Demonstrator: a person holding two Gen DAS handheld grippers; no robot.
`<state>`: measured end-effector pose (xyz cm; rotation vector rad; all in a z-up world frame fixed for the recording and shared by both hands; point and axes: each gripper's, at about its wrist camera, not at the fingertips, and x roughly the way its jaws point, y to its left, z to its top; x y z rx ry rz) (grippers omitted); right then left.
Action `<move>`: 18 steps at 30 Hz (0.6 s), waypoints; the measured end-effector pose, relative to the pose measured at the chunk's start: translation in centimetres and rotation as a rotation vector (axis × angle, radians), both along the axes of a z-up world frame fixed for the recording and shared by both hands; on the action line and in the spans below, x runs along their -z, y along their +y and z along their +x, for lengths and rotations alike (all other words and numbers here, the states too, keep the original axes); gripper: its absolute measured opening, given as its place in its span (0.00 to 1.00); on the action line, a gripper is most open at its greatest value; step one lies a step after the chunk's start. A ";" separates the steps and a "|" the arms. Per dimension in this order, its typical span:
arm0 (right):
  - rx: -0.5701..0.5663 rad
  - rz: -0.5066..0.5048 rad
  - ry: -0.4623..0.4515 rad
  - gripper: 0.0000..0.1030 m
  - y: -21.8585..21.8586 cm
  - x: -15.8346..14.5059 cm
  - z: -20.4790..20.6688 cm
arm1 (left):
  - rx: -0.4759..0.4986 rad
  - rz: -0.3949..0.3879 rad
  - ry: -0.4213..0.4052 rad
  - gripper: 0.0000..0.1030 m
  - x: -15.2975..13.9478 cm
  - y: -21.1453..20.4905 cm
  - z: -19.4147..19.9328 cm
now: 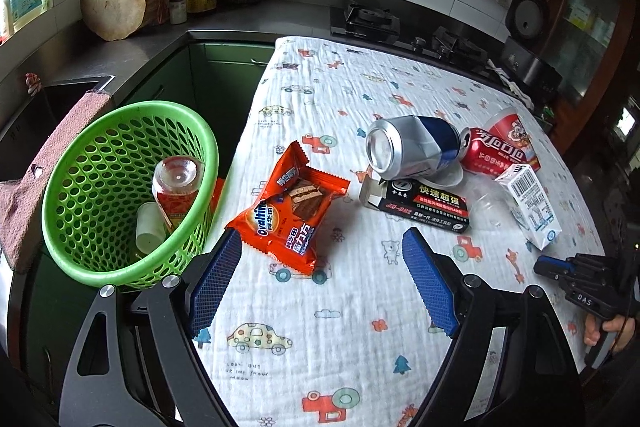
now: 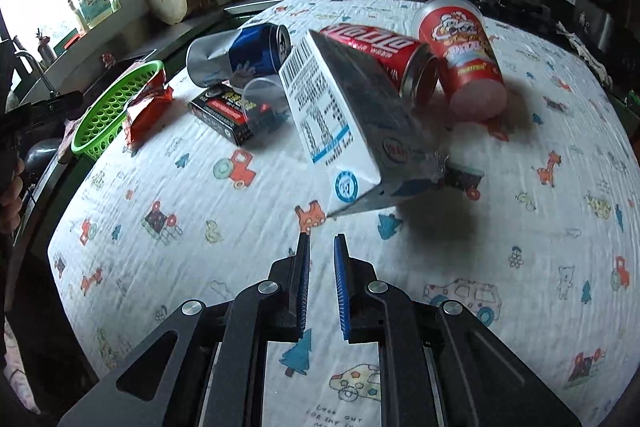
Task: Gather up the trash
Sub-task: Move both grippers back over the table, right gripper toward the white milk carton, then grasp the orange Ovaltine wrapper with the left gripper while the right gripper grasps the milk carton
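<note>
Left wrist view: left gripper spread wide, empty, its 2 pads flanking the orange snack wrapper on the tablecloth; green basket beside it holds what looks like a bottle.
Right wrist view: right gripper nearly closed, empty, just short of the milk carton

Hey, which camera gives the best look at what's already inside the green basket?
The left wrist view. It looks down into the green basket, showing an upturned bottle and a small white container inside. The right wrist view catches only the basket's rim and outer wall from the side, partly behind the orange wrapper; its contents are hidden.
</note>
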<state>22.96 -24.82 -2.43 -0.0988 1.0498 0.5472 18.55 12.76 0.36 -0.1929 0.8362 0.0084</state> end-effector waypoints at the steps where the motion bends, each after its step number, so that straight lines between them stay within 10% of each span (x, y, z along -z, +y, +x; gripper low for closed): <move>1: 0.001 -0.002 0.005 0.11 0.0 0.3 -0.1 | 0.000 -0.006 0.004 0.79 0.1 0.1 0.1; 7: -0.019 0.035 0.024 0.19 -0.2 1.2 -0.6 | 0.001 -0.004 0.010 0.79 0.3 0.1 0.3; 9: -0.043 0.099 0.040 0.40 0.1 1.3 -1.0 | 0.003 -0.006 0.012 0.79 0.4 0.0 0.3; 11: -0.080 0.078 0.018 0.81 1.4 1.2 -2.1 | 0.008 -0.003 0.012 0.79 0.4 -0.2 0.4; 18: -0.090 0.019 -0.035 0.85 2.2 0.9 -2.8 | 0.014 0.014 0.019 0.79 0.7 -0.2 0.5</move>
